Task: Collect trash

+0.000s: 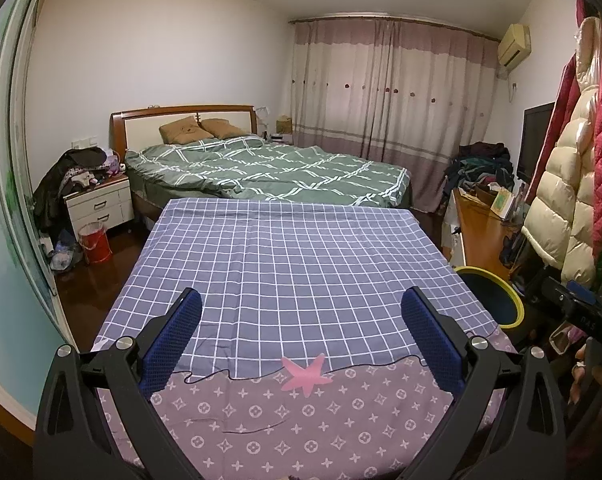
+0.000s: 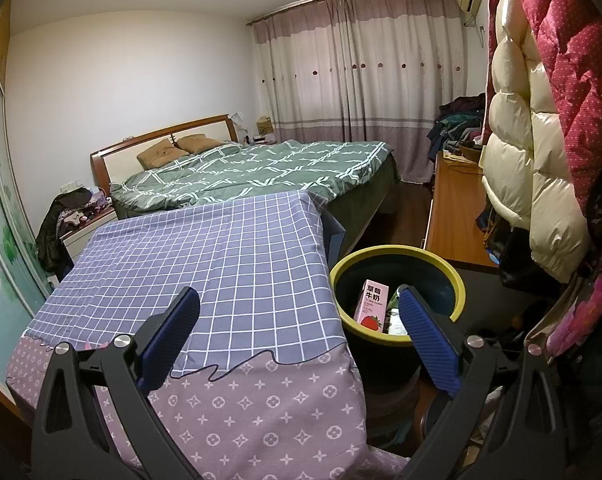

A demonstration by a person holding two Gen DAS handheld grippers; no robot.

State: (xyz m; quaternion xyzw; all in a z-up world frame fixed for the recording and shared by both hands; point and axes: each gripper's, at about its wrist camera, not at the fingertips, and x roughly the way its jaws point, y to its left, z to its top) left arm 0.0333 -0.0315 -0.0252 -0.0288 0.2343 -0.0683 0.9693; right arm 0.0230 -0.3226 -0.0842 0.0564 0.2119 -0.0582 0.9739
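A dark bin with a yellow rim [image 2: 397, 254] stands right of the cloth-covered table [image 2: 221, 248]. A pink strawberry milk carton [image 2: 371, 306] and other trash lie inside it. My right gripper [image 2: 299, 308] is open and empty, above the table's right edge with its right finger over the bin. My left gripper [image 1: 301, 310] is open and empty over the table [image 1: 301, 256]. The bin's rim [image 1: 513, 300] shows at the right of the left wrist view. The right gripper's body [image 1: 573, 304] shows beyond it.
A bed with a green quilt [image 1: 269, 168] lies behind the table. A nightstand with clothes [image 1: 97, 200] and a red bucket [image 1: 95, 244] stand at the left. A wooden desk [image 2: 457, 216] and hanging coats [image 2: 541, 120] are at the right.
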